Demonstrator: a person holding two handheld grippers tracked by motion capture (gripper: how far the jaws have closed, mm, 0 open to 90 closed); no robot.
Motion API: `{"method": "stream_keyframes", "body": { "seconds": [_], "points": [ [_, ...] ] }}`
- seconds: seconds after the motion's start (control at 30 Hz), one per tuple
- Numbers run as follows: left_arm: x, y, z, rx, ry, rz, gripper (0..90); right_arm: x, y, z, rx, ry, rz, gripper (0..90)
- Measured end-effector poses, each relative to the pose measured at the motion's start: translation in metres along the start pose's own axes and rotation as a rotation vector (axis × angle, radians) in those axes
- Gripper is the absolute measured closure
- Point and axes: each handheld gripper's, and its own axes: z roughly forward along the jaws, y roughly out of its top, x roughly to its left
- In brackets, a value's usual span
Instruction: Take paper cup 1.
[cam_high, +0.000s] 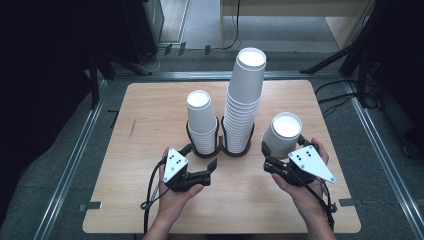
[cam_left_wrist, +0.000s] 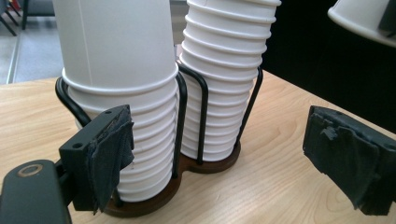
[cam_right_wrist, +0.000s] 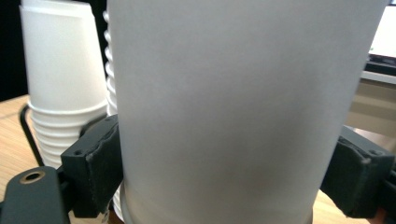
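Note:
Two stacks of white paper cups stand mouth down in a black wire holder (cam_high: 235, 151) on a brown base. The short stack (cam_high: 201, 122) is on the left and the tall stack (cam_high: 243, 100) on the right. My left gripper (cam_high: 210, 171) lies low in front of the short stack, open, with nothing between its jaws. In the left gripper view the short stack (cam_left_wrist: 121, 60) rises just beyond the left gripper (cam_left_wrist: 224, 154). My right gripper (cam_high: 272, 155) is shut on a single white cup (cam_high: 283, 134), held to the right of the holder. That cup (cam_right_wrist: 233, 102) sits between the right gripper's (cam_right_wrist: 229, 172) pads.
The wooden table (cam_high: 150, 110) has bare room on its left and along its front edge. A metal frame rail (cam_high: 75, 150) runs along each side of the table. Dark stands and cables sit on the floor behind.

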Motion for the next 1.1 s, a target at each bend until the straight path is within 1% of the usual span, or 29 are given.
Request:
{"method": "stream_keyframes", "body": {
  "seconds": [0.03,0.07,0.1,0.13,0.17,0.2,0.23,0.27,0.3,0.33,0.37,0.4,0.43,0.5,0.53,0.57,0.6,0.67,0.73,0.87,0.9,0.93,0.97,1.0,1.03,1.1],
  "points": [
    [0.000,0.000,0.000,0.000,0.000,0.000,9.0,0.000,0.000,0.000,0.000,0.000,0.000,12.0],
    [0.000,0.000,-0.002,0.004,-0.006,0.001,9.0,0.002,-0.006,0.000,0.008,-0.008,-0.001,12.1],
    [0.000,0.000,-0.002,0.004,-0.006,0.001,9.0,0.002,-0.006,0.000,0.008,-0.008,-0.001,12.1],
    [-0.001,0.000,-0.002,0.006,-0.017,-0.005,9.0,0.005,-0.013,0.002,0.022,0.005,0.008,12.1],
    [-0.001,0.001,-0.002,0.004,-0.024,-0.009,9.0,0.007,-0.016,0.004,0.037,0.018,0.000,12.0],
    [-0.002,0.001,-0.003,0.005,-0.026,-0.006,9.0,0.010,-0.019,0.005,0.053,0.020,-0.021,12.0],
    [-0.002,0.001,-0.003,0.005,-0.026,-0.006,9.0,0.010,-0.019,0.005,0.053,0.020,-0.021,12.0],
    [-0.003,0.001,-0.003,0.006,-0.043,-0.007,9.0,0.017,-0.026,0.006,0.068,0.020,-0.054,11.9],
    [-0.003,0.001,-0.003,0.006,-0.043,-0.007,9.0,0.017,-0.026,0.006,0.068,0.020,-0.054,11.9],
    [-0.004,0.001,-0.003,0.011,-0.053,-0.004,9.0,0.024,-0.033,0.009,0.087,0.037,-0.069,11.8],
    [-0.004,0.001,-0.003,0.011,-0.053,-0.004,9.0,0.024,-0.033,0.009,0.087,0.037,-0.069,11.8],
    [-0.004,0.001,-0.004,0.010,-0.059,-0.003,8.9,0.029,-0.040,0.012,0.104,0.043,-0.118,11.8],
    [-0.004,0.001,-0.004,0.013,-0.063,-0.002,8.9,0.029,-0.040,0.012,0.104,0.043,-0.118,11.8],
    [-0.004,0.002,-0.007,0.019,-0.083,0.001,8.9,0.034,-0.044,0.013,0.116,0.055,-0.160,11.9],
    [-0.004,0.002,-0.007,0.024,-0.088,0.006,8.9,0.039,-0.048,0.014,0.112,0.063,-0.238,11.9],
    [-0.004,0.002,-0.007,0.029,-0.095,0.008,8.9,0.039,-0.048,0.014,0.112,0.063,-0.238,11.9],
    [-0.004,0.002,-0.007,0.035,-0.111,0.004,8.2,0.040,-0.049,0.014,0.109,0.063,-0.270,12.0],
    [-0.005,0.001,-0.007,0.043,-0.127,0.011,8.0,0.048,-0.054,0.014,0.107,0.061,-0.378,12.0],
    [-0.007,0.001,-0.006,0.057,-0.155,0.015,8.1,0.051,-0.057,0.014,0.111,0.057,-0.419,12.0],
    [-0.011,0.001,-0.005,0.073,-0.185,0.030,7.9,0.058,-0.063,0.015,0.115,0.057,-0.483,12.3],
    [-0.011,0.001,-0.005,0.073,-0.185,0.030,6.7,0.059,-0.064,0.014,0.117,0.060,-0.498,12.3],
    [-0.012,0.001,-0.005,0.077,-0.192,0.034,6.7,0.059,-0.064,0.014,0.117,0.060,-0.498,12.3],
    [-0.013,0.001,-0.004,0.077,-0.201,0.034,6.5,0.061,-0.065,0.015,0.116,0.061,-0.513,12.3],
    [-0.014,0.001,-0.004,0.081,-0.214,0.033,6.4,0.063,-0.067,0.015,0.117,0.062,-0.530,12.3],
    [-0.015,0.001,-0.003,0.082,-0.218,0.035,6.4,0.067,-0.069,0.014,0.115,0.069,-0.558,12.3],
    [-0.018,-0.001,-0.002,0.099,-0.235,0.054,6.4,0.070,-0.071,0.014,0.113,0.076,-0.592,12.4]
  ]
}}
